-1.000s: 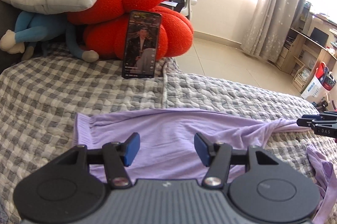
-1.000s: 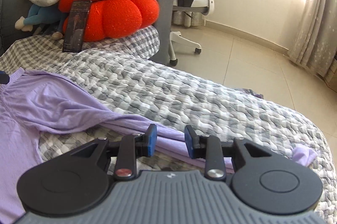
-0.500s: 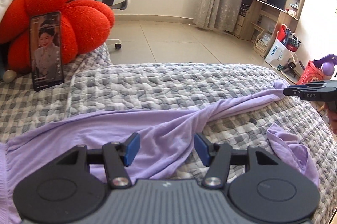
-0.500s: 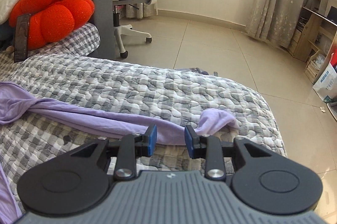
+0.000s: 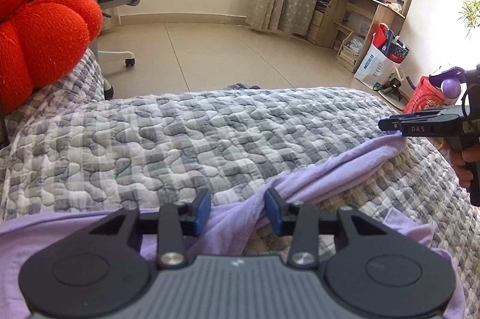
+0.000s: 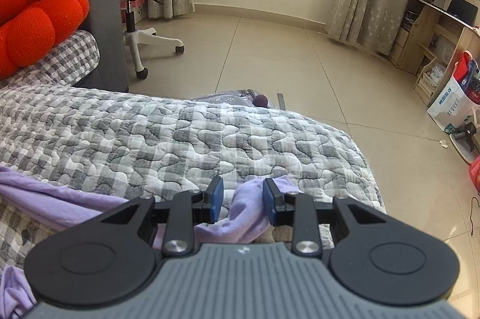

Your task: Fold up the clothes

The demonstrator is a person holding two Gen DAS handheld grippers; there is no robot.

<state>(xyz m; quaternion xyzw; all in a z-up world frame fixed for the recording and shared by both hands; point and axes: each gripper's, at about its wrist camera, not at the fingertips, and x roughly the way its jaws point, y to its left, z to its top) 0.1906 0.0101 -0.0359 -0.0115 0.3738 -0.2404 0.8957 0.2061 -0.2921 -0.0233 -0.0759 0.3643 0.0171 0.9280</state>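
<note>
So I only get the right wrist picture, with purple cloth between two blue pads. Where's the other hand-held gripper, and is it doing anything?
Observer: The left hand-held gripper hangs over a bunched stretch of the same purple garment. Its jaws are closing with cloth between them.
Operator: Does the cloth run straight between the two?
Observer: Yes. In the left wrist view, a strip of it stretches across the checked quilt up to the right hand-held gripper, whose jaws are closing on its end.
Operator: Who holds that one?
Observer: A person's hand wraps its handle at the picture's right edge.
</note>
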